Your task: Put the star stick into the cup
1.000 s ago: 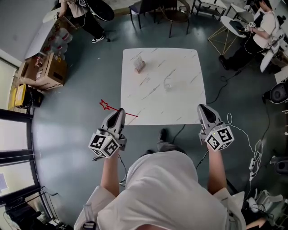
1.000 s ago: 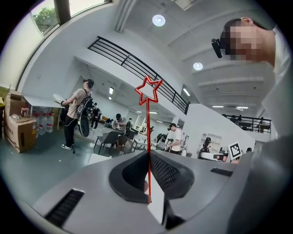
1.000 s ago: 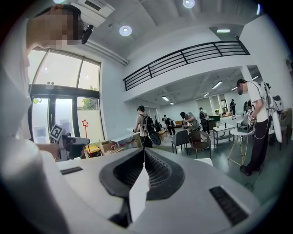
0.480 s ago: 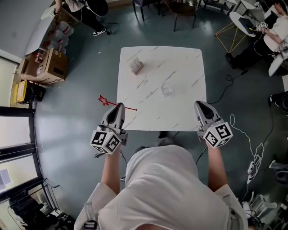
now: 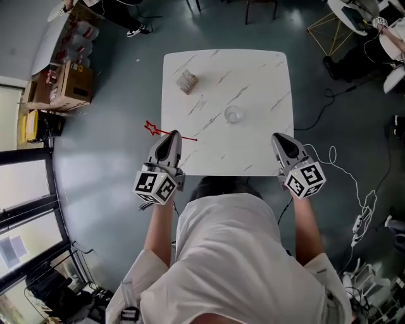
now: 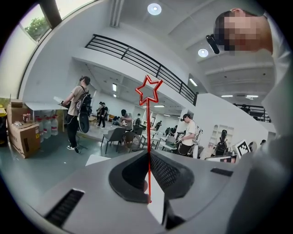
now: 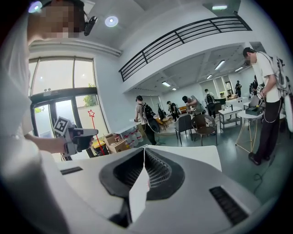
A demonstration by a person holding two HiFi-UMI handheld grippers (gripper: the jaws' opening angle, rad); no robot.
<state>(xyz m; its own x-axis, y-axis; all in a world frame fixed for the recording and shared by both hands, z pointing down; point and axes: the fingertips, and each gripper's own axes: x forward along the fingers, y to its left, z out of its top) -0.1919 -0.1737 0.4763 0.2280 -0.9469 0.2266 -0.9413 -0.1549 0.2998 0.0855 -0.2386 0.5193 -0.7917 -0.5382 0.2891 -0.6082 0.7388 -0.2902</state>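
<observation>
My left gripper (image 5: 173, 135) pinched the star stick (image 5: 159, 131); my right gripper (image 5: 279, 137) sat closed, empty, above the table (image 5: 253, 76).

Large open lab hall: mezzanine railing (image 6: 132, 57), recessed ceiling lights (image 6: 154, 8), stacked cardboard boxes (image 5: 69, 88), chairs (image 6: 114, 136), several people (image 6: 77, 109) wearing recording gear.

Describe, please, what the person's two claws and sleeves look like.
The left claw and the right claw are matching grey shells that taper to a point, with black ribbed pads inside the jaws. Each carries a white cube with black square markers at its rear end. The person wears a white shirt with short sleeves.
</observation>
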